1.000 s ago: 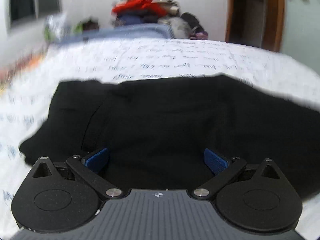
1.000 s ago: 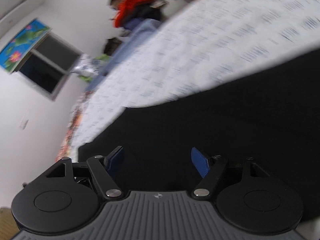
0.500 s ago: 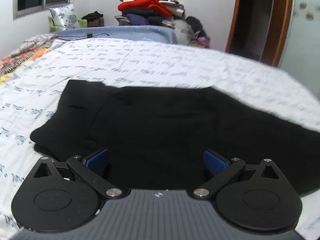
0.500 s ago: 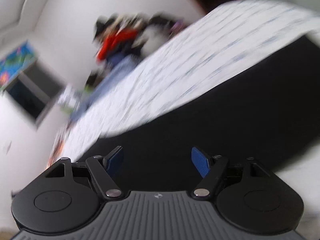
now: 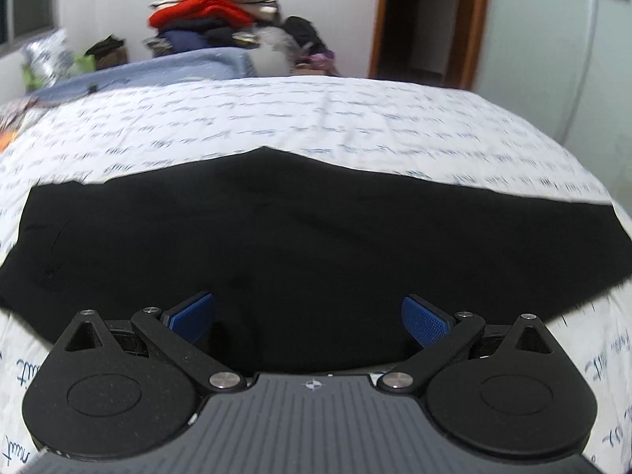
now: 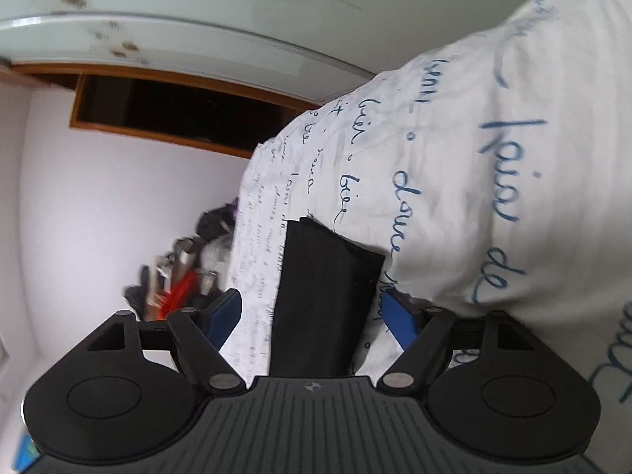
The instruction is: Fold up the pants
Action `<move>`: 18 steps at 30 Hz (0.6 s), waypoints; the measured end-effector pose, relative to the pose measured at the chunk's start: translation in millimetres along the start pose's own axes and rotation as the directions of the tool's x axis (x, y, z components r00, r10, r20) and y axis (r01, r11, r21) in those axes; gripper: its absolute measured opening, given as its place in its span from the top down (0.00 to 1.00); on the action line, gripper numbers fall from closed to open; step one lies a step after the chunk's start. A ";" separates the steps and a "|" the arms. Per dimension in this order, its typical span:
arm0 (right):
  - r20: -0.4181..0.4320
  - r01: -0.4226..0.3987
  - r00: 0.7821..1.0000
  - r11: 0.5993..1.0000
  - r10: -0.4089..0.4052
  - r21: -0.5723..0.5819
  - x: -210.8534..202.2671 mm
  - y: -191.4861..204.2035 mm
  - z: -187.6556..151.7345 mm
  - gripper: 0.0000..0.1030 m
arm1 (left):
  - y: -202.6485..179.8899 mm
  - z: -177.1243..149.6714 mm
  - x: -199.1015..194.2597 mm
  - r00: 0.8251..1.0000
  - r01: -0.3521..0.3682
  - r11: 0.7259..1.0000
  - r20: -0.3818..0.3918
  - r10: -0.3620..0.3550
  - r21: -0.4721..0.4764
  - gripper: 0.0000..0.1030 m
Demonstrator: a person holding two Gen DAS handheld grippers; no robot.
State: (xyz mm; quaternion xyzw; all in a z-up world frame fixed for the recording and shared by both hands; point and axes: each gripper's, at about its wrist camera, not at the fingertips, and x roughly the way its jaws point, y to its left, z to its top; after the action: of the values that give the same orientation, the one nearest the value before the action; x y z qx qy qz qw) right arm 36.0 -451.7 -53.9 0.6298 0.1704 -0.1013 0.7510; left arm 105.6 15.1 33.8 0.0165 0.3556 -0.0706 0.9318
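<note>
Black pants (image 5: 316, 252) are seen spread flat across a bed (image 5: 355, 126) covered in a white sheet printed with blue handwriting, filling the middle band of the left wrist view. Their long axis is laid from the left edge of that frame to the right edge, with the wider, bulkier end at the left and a narrower end tapering toward the right.

The left gripper (image 5: 308, 318) is held low over the near edge of the pants at bottom centre, its blue-padded jaws spread wide apart with only black cloth seen between them; whether the pads touch the fabric cannot be told.

In the right wrist view, rolled sideways, one narrow end of the pants (image 6: 320, 300) is shown as a dark strip running from bottom centre up toward mid-frame, ending in a squared hem against the sheet (image 6: 454, 158). The right gripper (image 6: 312, 316) is positioned with its jaws spread on either side of this strip, nothing pinched.

At the upper centre of the left wrist view, a heap of clothes (image 5: 213, 19) with a red garment on top is piled against the wall behind the bed; a wooden door frame (image 5: 426, 23) is seen at upper right.
</note>
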 end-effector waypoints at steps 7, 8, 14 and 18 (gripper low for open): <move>0.032 0.025 0.999 0.994 -0.021 -0.108 18.9 7.0 6.3 0.22 | -18.4 -4.5 -1.0 1.000 0.003 0.999 -0.019 -0.003 0.040 0.01; 0.038 0.028 0.999 0.989 -0.023 -0.147 13.3 8.4 4.0 0.22 | -19.3 -5.3 -0.5 1.000 0.005 0.999 -0.029 -0.004 0.041 0.01; 0.106 0.094 0.993 0.907 -0.055 -0.411 15.5 25.4 -32.2 0.21 | -33.5 -12.5 4.5 0.997 0.013 0.996 -0.075 -0.006 0.092 0.01; 0.063 0.072 0.997 0.901 -0.050 -0.429 15.2 29.5 -35.7 0.21 | -45.3 -15.4 5.8 0.996 0.029 0.990 -0.082 -0.018 0.138 0.01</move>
State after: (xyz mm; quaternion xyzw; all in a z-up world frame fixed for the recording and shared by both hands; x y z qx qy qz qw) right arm 56.2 -410.3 -38.2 0.4400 0.1890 -0.1006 0.8721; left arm 93.1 -29.2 19.3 0.0801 0.3874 -0.1055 0.9123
